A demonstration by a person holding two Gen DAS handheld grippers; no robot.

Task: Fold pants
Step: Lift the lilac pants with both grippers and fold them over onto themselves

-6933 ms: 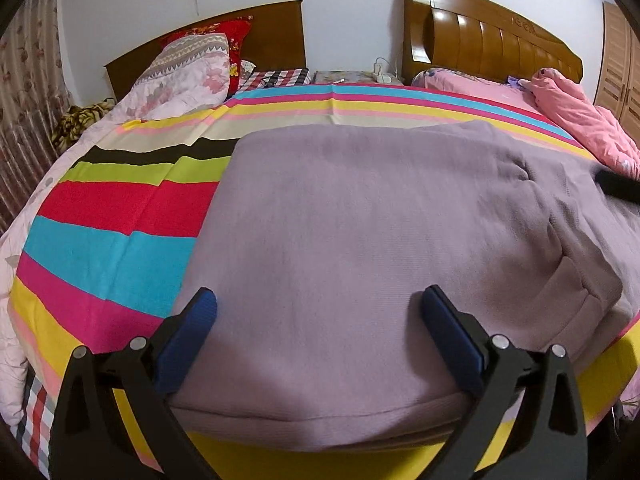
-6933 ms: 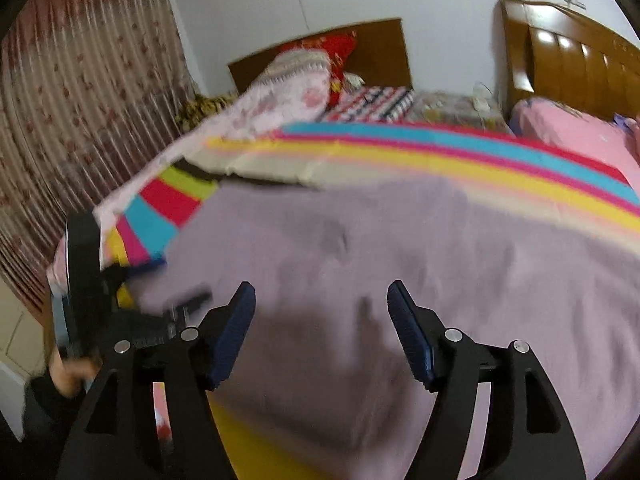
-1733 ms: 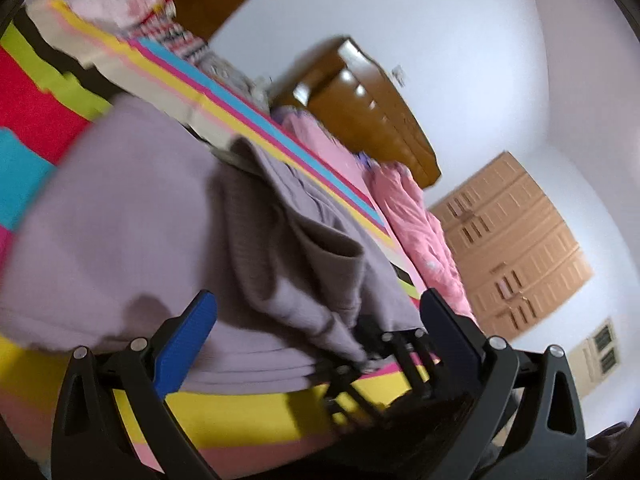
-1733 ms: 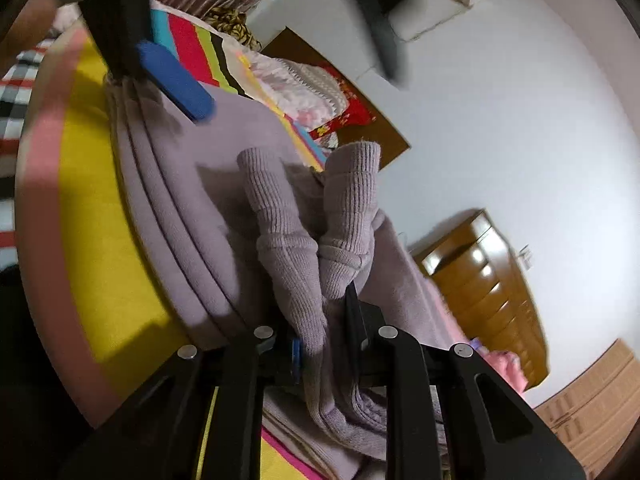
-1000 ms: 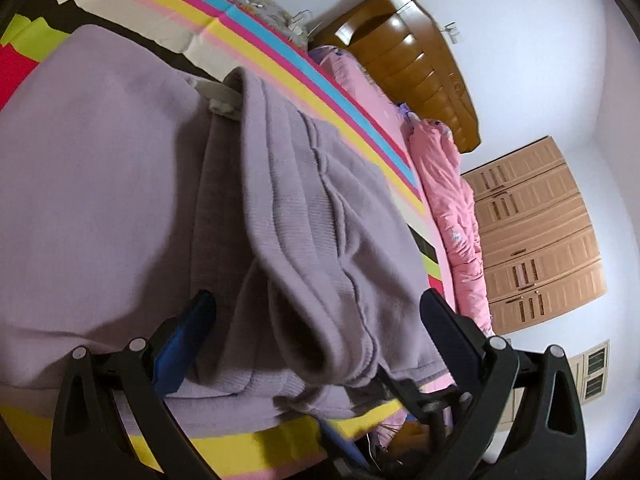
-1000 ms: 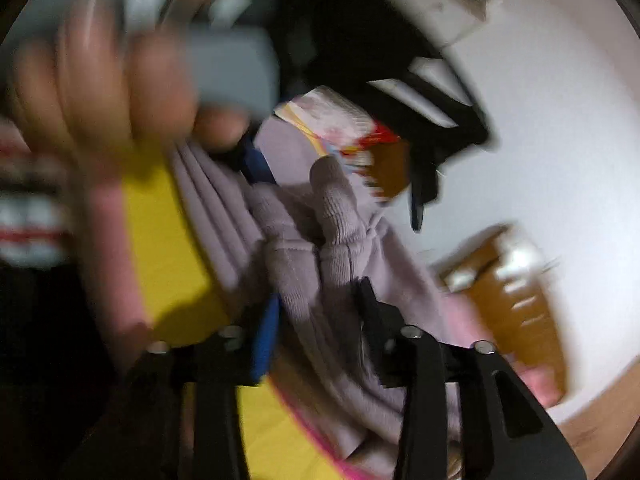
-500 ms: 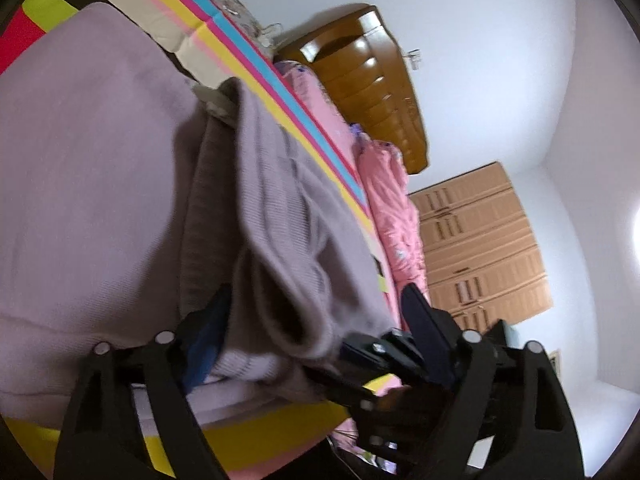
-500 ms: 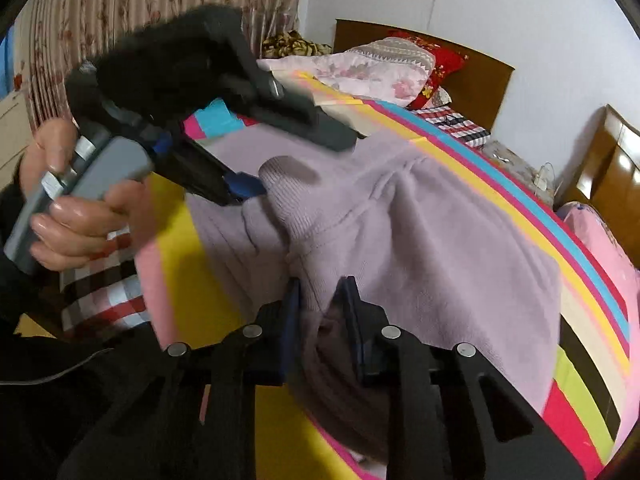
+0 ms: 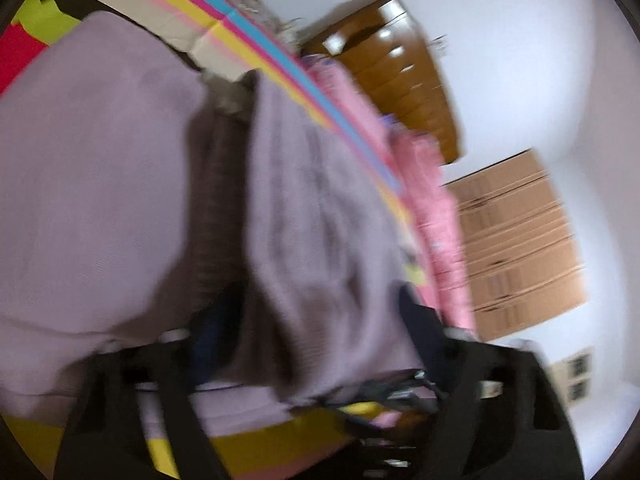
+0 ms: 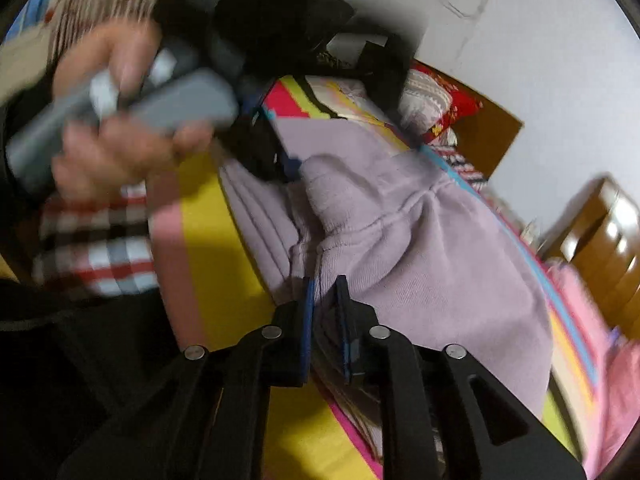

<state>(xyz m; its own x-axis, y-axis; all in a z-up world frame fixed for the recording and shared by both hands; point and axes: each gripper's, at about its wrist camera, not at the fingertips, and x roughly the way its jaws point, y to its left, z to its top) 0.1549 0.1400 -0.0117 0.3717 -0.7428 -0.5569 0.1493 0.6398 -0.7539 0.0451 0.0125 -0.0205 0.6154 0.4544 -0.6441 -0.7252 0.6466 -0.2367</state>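
1. The bed (image 10: pixel 208 240) carries a blanket in bright stripes, with a yellow band along its near edge and pink, blue and yellow bands running toward the far side.
2. The lilac pants (image 10: pixel 420 240) lie on the striped blanket near the bed's front edge, already doubled into several layers whose folded edges stack along that yellow band. One ribbed cuff (image 10: pixel 324 184) is raised above the stack.
3. A wooden headboard (image 9: pixel 400 80) and a tan wardrobe (image 9: pixel 516 248) stand against the white wall beyond the bed; pink bedding (image 9: pixel 424 184) lies along the far edge.
4. A person's left hand (image 10: pixel 108 136) grips the grey handle of the left tongs (image 9: pixel 308 340), blurred in both views.
5. The left tongs have just been closing, with a thick fold of the pants between them; whether the pads press the cloth I cannot tell through the blur.
6. The right tongs (image 10: pixel 323 296) stand narrow, pinched on a gathered bunch of the pants at the front edge of the stack.
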